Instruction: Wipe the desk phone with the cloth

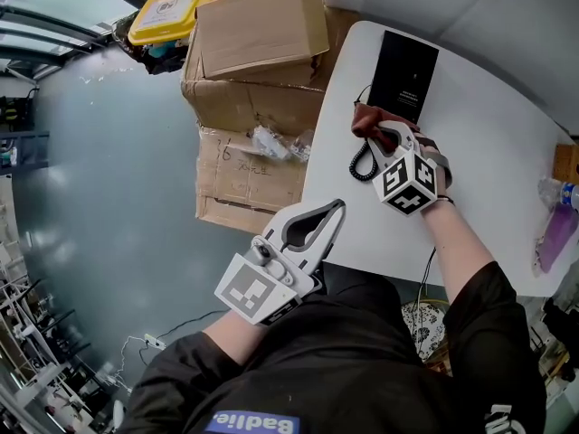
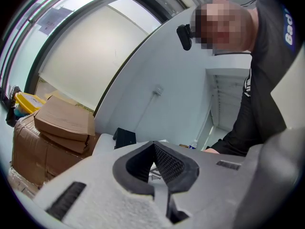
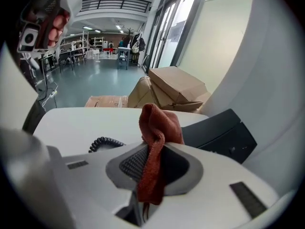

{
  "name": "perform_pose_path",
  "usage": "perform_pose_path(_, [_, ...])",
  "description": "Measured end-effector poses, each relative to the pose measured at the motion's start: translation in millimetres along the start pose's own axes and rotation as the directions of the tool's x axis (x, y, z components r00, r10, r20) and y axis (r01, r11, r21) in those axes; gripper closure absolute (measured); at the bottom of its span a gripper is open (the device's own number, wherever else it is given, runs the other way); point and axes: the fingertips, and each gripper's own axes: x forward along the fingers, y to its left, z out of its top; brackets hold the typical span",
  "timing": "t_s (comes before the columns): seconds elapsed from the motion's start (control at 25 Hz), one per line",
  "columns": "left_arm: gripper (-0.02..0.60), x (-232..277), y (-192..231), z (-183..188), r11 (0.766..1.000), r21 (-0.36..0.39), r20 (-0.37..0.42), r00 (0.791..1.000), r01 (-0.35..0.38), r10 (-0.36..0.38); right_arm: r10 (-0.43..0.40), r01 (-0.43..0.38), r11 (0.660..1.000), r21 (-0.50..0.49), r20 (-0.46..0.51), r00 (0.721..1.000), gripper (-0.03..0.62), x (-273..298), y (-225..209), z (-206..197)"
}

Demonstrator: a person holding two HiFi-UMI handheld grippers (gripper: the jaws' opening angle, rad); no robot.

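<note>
White table [image 1: 493, 156] holds the phone [image 1: 404, 75]; right gripper [image 1: 378, 138] pinches the cloth [image 1: 365, 118] (left gripper [image 1: 336, 209] closed, empty); loose cord [image 1: 364, 166] may snag.

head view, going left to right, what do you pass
yellow plastic container → stack of brown cardboard boxes → flat black desk phone → clear plastic bottle at the right edge

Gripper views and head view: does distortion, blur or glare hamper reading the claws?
Right gripper view: heavy fisheye bending and dark corners, yet the red cloth pinched in the right claw is sharp. Left gripper view: same curvature, the shut, empty left claw in focus. Head view: even light, no glare on the table.
</note>
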Motion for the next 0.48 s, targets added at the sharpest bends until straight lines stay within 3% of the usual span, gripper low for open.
perform_pose_path(0.24, [0.568, 6.4, -9.3, 2.5, 1.0, 0.009, -0.001, 1.0, 0.024, -0.024, -0.003, 0.003, 1.0, -0.01, 0.013, 1.0, 0.511, -16.0, -2.3, 1.7])
perform_pose_path(0.48, [0.568, 23.4, -16.9, 20.3, 0.999, 0.027, 0.007, 0.999, 0.041, -0.041, -0.091, 0.092, 0.996, -0.018, 0.046, 0.995, 0.511, -54.0, -59.2, 11.9])
